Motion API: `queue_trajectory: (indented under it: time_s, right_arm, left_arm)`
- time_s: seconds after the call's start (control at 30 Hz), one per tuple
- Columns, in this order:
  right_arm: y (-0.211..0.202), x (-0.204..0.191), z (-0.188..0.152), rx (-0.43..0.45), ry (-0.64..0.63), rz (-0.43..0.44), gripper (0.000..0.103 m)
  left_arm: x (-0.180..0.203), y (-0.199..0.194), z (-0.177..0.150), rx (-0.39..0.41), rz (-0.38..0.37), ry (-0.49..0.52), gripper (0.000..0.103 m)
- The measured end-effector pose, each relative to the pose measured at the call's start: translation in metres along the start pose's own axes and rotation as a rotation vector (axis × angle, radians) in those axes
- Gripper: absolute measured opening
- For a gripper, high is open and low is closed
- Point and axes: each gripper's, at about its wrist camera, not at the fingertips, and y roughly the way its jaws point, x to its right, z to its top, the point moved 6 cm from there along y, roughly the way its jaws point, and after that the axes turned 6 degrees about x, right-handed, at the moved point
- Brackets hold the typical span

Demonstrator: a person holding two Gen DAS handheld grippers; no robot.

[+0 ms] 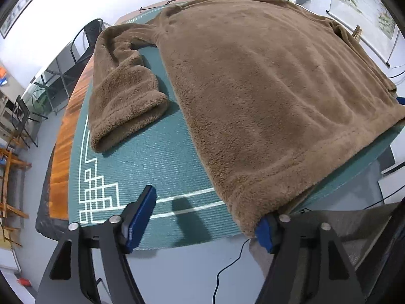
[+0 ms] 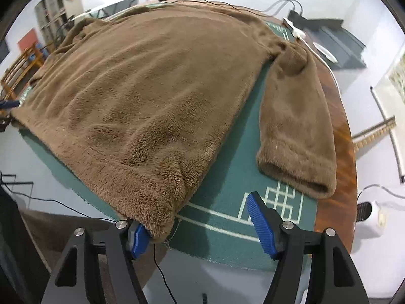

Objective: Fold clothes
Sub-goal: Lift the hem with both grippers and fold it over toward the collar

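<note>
A brown fleece sweater (image 1: 265, 88) is lying spread flat on a green mat (image 1: 157, 157), filling the centre of both views. The left gripper (image 1: 202, 217) and right gripper (image 2: 200, 225) are both hanging released, jaws wide apart, at the sweater's bottom corners in the lower frame.

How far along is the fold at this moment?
Done: the brown fleece sweater lies spread flat on the green mat, sleeves out. In hand: both grippers, left and right, sit open-jawed at the hem corners. Left: every fold.
</note>
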Motion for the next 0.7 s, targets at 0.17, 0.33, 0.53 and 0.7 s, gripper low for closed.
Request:
queue_trajectory:
  time_s: [0.17, 0.33, 0.53, 0.7]
  right_arm:
    - [-0.012, 0.001, 0.005, 0.022, -0.044, 0.028, 0.071]
    - [-0.018, -0.004, 0.0, -0.008, -0.112, 0.049, 0.081]
    - [-0.008, 0.005, 0.013, -0.006, 0.019, 0.081, 0.081]
    - [-0.019, -0.005, 0.06, 0.102, 0.102, 0.155, 0.081]
  left_arm:
    - [0.005, 0.0, 0.003, -0.008, 0.007, 0.028, 0.078]
    - [0.017, -0.008, 0.002, -0.012, -0.024, 0.118, 0.078]
    - [0.006, -0.016, 0.008, -0.031, -0.11, 0.046, 0.078]
    - [0.005, -0.045, 0.053, 0.09, -0.228, -0.108, 0.078]
